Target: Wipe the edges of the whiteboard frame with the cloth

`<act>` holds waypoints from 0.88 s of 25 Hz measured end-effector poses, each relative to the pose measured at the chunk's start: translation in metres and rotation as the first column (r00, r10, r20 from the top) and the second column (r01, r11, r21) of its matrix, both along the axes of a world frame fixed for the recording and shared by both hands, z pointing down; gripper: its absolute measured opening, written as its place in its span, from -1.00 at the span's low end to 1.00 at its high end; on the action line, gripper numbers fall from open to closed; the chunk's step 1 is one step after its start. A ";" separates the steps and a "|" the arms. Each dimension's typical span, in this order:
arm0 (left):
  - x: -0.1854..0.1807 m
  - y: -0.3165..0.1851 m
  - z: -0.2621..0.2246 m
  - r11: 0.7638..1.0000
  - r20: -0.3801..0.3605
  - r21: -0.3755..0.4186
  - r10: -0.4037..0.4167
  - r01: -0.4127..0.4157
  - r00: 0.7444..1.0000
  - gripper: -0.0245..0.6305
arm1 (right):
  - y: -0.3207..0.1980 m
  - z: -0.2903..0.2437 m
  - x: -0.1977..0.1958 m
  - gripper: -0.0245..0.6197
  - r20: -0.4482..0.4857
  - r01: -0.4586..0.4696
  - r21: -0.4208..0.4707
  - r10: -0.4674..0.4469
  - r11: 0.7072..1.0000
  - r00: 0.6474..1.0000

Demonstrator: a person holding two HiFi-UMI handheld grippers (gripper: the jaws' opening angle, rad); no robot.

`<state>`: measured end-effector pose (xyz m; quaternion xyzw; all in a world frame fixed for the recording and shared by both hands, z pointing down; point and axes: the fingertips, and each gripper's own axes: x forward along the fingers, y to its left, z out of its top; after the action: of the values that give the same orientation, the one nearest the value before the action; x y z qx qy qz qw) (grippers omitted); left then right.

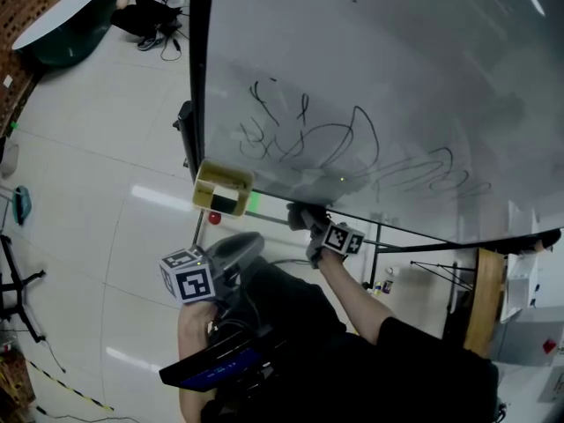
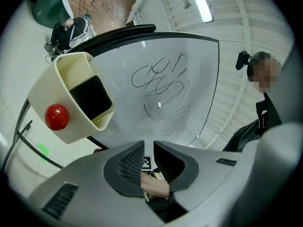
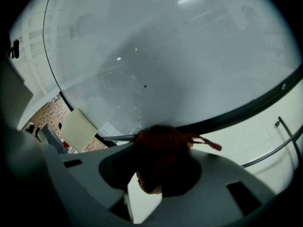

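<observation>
Cloth: dark reddish-brown knitted cloth (image 3: 161, 138), bunched against the bottom rail of the black whiteboard frame (image 3: 246, 109), so the wad bears on the edge to be wiped.
Right hand-held gripper (image 3: 158, 167): jaws clamped on the cloth and aimed at the frame's bottom rail, near its lower left corner; a loose strand sticks out to one side.
Left hand-held gripper (image 2: 148, 150): jaws a narrow gap apart with nothing between them, below the frame, probably to stay clear of the wiping.
Tray: cream plastic tray (image 2: 71, 103) hanging at the frame's lower left corner, holding a black eraser (image 2: 90, 96), with a red ball (image 2: 57, 116) on its outer wall; a likely obstacle if wiping heads that way.
Progress: wiping judged under way on the bottom rail; scribbles inside the frame are not its concern.
</observation>
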<state>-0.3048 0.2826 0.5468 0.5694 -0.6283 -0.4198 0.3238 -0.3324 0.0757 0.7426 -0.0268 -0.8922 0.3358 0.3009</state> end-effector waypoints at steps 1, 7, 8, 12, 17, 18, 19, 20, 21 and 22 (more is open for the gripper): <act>-0.001 0.001 0.001 1.000 -0.005 -0.001 0.001 -0.001 1.000 -0.77 | 0.004 -0.001 -0.002 -0.51 0.000 0.004 0.000 -0.004 1.000 1.000; -0.015 0.003 0.008 0.999 -0.012 -0.045 0.019 -0.019 1.000 -0.77 | 0.028 -0.004 -0.013 -0.51 0.017 0.045 -0.037 -0.044 0.998 0.999; -0.019 0.003 0.009 0.998 -0.014 -0.054 0.018 -0.019 1.000 -0.77 | 0.032 -0.006 -0.016 -0.51 0.021 0.049 -0.042 -0.048 0.998 0.999; -0.029 0.001 0.012 0.996 -0.023 -0.089 0.015 -0.017 1.000 -0.77 | 0.045 -0.009 -0.022 -0.51 0.024 0.078 -0.072 -0.077 0.994 0.997; -0.046 0.008 0.020 0.992 -0.018 -0.126 -0.003 0.001 1.000 -0.77 | 0.057 -0.009 -0.028 -0.51 0.045 0.084 -0.106 -0.079 0.991 0.996; -0.049 0.013 0.021 0.992 -0.019 -0.125 -0.003 0.000 1.000 -0.77 | 0.060 -0.009 -0.031 -0.51 0.045 0.083 -0.105 -0.079 0.991 0.996; -0.051 0.017 0.023 0.993 -0.020 -0.122 0.001 -0.003 1.000 -0.77 | 0.063 -0.008 -0.032 -0.51 0.043 0.079 -0.104 -0.075 0.991 0.996; -0.051 0.021 0.023 0.993 -0.022 -0.117 0.007 -0.010 1.000 -0.77 | 0.064 -0.006 -0.032 -0.51 0.039 0.073 -0.102 -0.070 0.992 0.997; -0.050 0.022 0.023 0.994 -0.024 -0.111 0.015 -0.017 1.000 -0.77 | 0.064 -0.005 -0.031 -0.51 0.034 0.066 -0.097 -0.063 0.993 0.997; -0.049 0.022 0.022 0.994 -0.023 -0.103 0.025 -0.027 0.999 -0.77 | 0.062 -0.005 -0.029 -0.51 0.031 0.058 -0.090 -0.055 0.994 0.998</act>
<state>-0.3538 0.3050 0.5688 0.5553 -0.6381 -0.3886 0.3652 -0.3617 0.1381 0.7379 -0.0705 -0.8790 0.3670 0.2960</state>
